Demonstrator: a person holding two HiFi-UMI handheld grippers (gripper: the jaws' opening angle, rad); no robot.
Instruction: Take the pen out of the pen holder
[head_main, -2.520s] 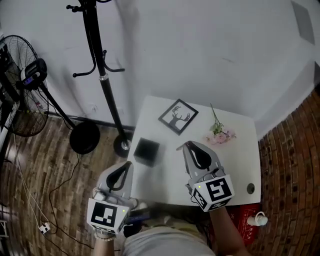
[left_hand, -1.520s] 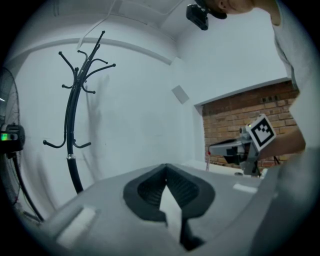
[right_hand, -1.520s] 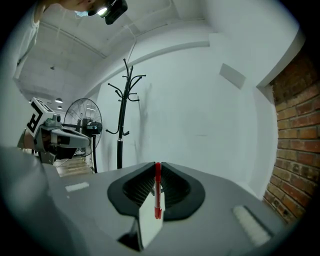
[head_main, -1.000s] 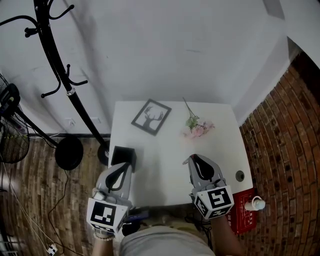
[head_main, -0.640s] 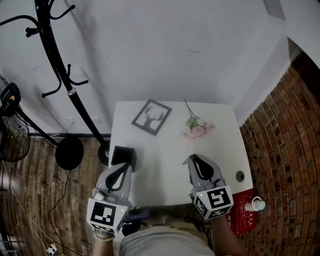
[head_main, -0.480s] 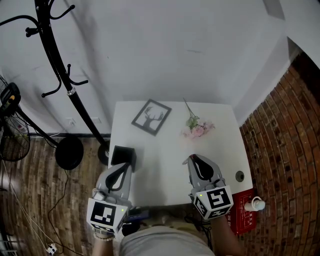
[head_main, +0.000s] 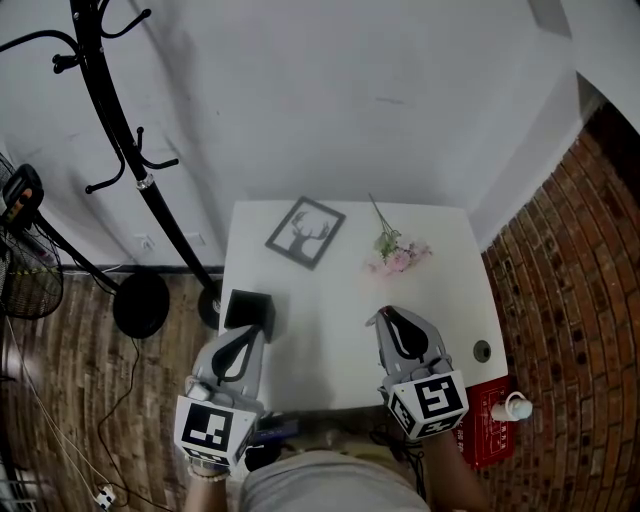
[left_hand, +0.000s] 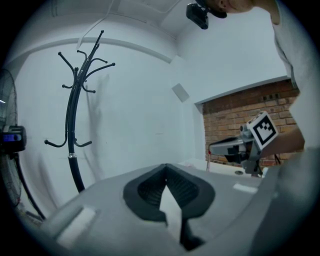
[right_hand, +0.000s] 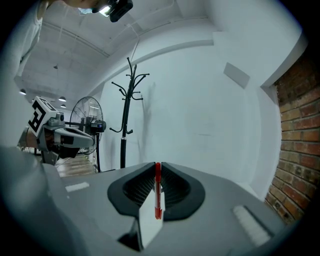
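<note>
The red pen (right_hand: 158, 192) is pinched between the jaws of the right gripper (right_hand: 157, 166) at frame centre. Its long axis is upright, with the top end at the jaw tips. The left gripper (left_hand: 166, 166) is pressed together and empty, near the black pen holder (head_main: 247, 310) at lower left of the head view.

The right gripper (right_hand: 157, 167) pinches a red pen (right_hand: 158, 195) tight between its jaws. The pen stands straight up, right in the middle. At nine o'clock is the left gripper (right_hand: 86, 139), with a fan (right_hand: 89, 116) behind it. A black coat stand (right_hand: 128, 115) rises toward eleven o'clock. A red brick wall (right_hand: 300, 150) shows at three o'clock.
</note>
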